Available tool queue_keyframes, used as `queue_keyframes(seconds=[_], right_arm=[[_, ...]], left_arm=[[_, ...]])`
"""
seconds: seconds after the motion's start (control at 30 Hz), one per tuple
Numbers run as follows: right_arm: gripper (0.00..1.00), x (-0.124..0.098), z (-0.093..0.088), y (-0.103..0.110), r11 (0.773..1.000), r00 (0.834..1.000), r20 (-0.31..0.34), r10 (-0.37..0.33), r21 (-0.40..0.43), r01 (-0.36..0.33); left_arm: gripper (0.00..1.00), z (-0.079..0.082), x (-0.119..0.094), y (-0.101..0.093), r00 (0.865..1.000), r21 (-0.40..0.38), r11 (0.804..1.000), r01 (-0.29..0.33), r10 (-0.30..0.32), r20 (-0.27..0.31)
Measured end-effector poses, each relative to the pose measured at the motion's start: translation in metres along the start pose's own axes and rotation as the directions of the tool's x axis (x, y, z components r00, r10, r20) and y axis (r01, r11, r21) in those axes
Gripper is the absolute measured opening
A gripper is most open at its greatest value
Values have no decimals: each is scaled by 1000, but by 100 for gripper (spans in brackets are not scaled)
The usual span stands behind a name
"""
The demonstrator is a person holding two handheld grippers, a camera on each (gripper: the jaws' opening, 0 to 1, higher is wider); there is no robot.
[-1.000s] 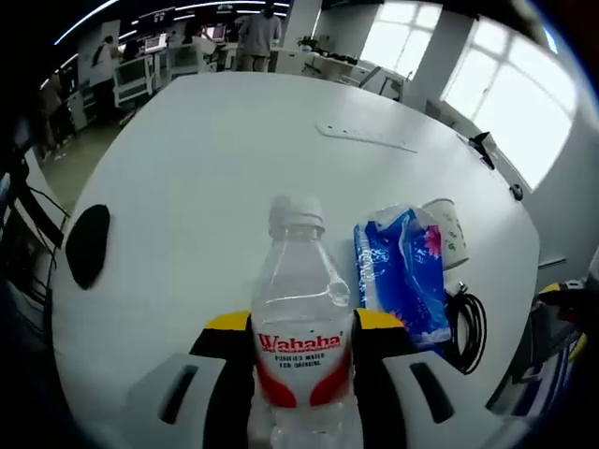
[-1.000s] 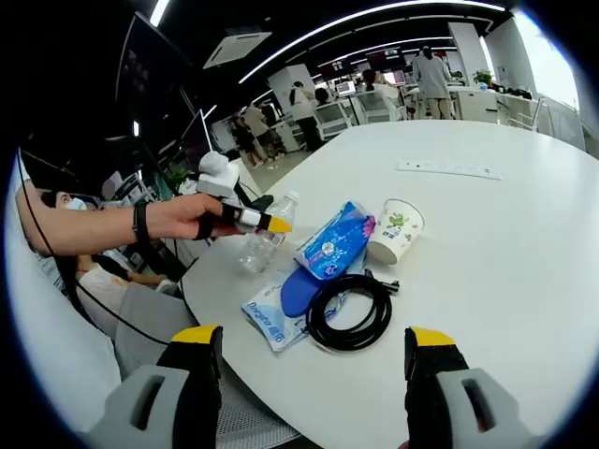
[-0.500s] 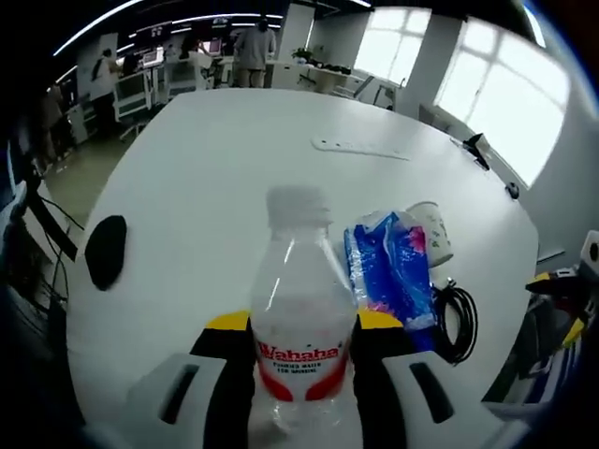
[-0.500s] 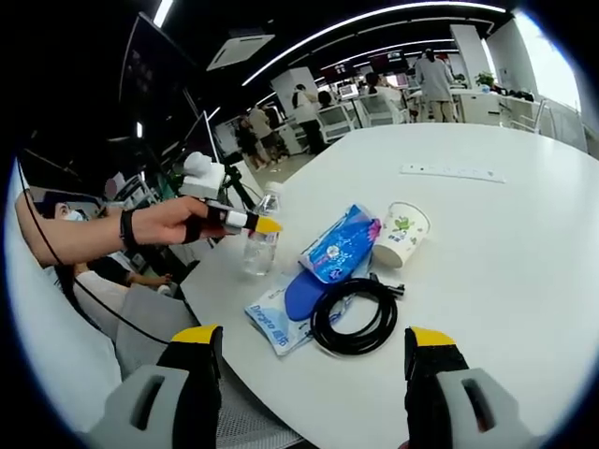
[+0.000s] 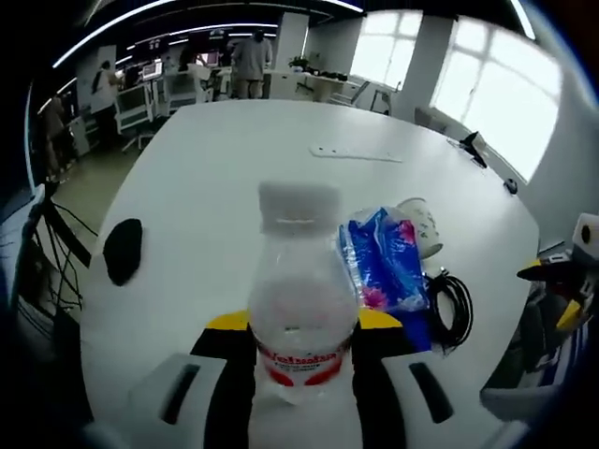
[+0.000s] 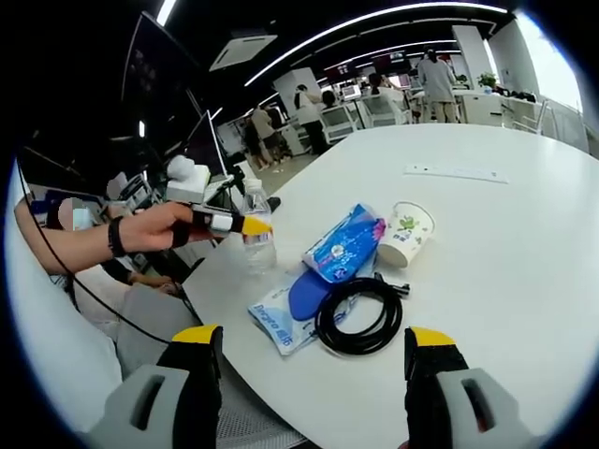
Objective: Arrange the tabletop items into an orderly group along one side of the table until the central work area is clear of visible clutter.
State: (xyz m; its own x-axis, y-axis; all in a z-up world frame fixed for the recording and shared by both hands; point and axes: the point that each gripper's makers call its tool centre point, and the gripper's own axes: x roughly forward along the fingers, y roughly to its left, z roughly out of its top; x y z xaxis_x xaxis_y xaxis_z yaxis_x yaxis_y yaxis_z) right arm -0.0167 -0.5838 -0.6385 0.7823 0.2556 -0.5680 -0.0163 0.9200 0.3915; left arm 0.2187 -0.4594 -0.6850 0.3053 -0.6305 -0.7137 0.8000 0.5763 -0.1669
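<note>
In the left gripper view the left gripper (image 5: pixel 301 323) is clamped on a clear bottle (image 5: pixel 298 318), which stands upright at lower centre with a red label band and a white cap. Whether its base touches the white table (image 5: pixel 234 168) is hard to tell from here. Just right of the bottle lies a blue packet (image 5: pixel 384 262), with a paper cup (image 5: pixel 419 224) behind it and a black cable (image 5: pixel 454 309) coiled to its right. A dark pad (image 5: pixel 122 251) sits at the left edge of the table.

In the right gripper view the right gripper (image 6: pixel 314 369) hovers at the bottom of the frame, jaws wide apart and holding nothing. At centre, the cable coil lies beside the packet, a flat wrapper (image 6: pixel 276 318) and the cup. At left, a hand (image 6: pixel 154 229) holds the left gripper around the bottle near the table's edge.
</note>
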Motion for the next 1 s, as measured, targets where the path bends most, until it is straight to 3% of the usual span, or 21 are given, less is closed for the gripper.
queue_keyframes(seconds=[0.57, 1.0], right_arm=[[82, 2, -8, 5, 1000, 1000, -7, 11, 0, -11], [82, 4, -9, 6, 1000, 1000, -8, 15, 1, -15]], left_arm=[[39, -22, -21, -7, 999, 24, 1000, -9, 8, 44], [39, -26, -23, -8, 997, 61, 997, -41, 37, 73]])
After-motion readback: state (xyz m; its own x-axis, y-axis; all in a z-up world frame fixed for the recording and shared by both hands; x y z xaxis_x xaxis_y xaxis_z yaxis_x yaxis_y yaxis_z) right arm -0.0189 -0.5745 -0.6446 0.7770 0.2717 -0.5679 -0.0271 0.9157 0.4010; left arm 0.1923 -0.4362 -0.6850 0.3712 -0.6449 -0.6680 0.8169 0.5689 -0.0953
